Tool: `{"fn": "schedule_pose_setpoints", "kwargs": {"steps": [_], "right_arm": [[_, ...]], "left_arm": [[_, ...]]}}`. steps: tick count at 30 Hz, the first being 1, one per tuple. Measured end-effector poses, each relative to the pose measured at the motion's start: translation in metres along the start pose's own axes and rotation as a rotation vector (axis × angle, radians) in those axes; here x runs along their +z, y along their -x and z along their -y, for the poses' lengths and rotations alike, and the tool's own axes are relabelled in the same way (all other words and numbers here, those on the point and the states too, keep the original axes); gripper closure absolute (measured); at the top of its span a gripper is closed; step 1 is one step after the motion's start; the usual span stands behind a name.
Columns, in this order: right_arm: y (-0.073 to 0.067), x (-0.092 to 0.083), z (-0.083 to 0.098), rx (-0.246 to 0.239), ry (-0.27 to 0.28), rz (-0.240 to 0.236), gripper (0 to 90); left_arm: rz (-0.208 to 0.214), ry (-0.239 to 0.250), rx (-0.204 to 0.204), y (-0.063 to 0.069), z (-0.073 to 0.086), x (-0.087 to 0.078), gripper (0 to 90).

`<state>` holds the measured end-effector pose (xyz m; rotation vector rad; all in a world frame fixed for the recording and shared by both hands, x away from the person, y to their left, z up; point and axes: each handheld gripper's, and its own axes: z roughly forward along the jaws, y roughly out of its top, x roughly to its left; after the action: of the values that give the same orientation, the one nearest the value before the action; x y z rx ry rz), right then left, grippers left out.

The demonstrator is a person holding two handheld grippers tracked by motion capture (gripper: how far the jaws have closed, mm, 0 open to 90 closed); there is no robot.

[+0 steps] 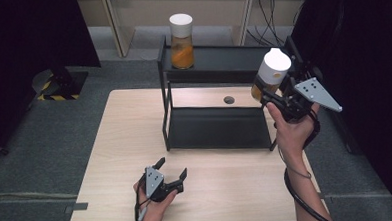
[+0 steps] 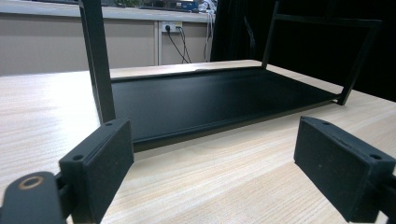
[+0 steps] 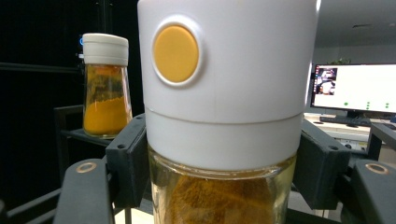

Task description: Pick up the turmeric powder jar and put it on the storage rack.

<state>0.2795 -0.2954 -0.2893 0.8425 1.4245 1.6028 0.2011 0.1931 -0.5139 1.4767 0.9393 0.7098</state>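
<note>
Your right gripper (image 1: 272, 98) has its jaws clamped on the white-lidded glass spice jar (image 1: 269, 76), aloft beside the black shelf rack's (image 1: 215, 127) right end; your left gripper (image 1: 172, 172) rests spread wide near the desk's (image 1: 130, 138) front edge.

The high view looks forward and down on the table (image 1: 136, 158) from above the person's side, well back. The left gripper view sits low over the tabletop, facing the rack (image 2: 205, 100) close ahead. The right gripper view looks level, hard against a jar (image 3: 224, 107). All three views share the rack; the high and right gripper views share the far jar (image 1: 181, 41).
</note>
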Motion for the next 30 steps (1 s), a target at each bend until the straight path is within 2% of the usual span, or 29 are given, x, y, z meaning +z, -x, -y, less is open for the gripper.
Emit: {"fn": "schedule_pose_setpoints", "kwargs": {"steps": [11, 30], "right_arm": [[0.0, 0.009, -0.011, 0.003, 0.005, 0.003, 31.2], [0.004, 0.03, -0.027, 0.009, -0.008, 0.039, 31.2]], "left_arm": [[0.001, 0.0, -0.001, 0.0, 0.0, 0.0, 11.5], [0.002, 0.001, -0.002, -0.001, 0.0, 0.0, 11.5]]}}
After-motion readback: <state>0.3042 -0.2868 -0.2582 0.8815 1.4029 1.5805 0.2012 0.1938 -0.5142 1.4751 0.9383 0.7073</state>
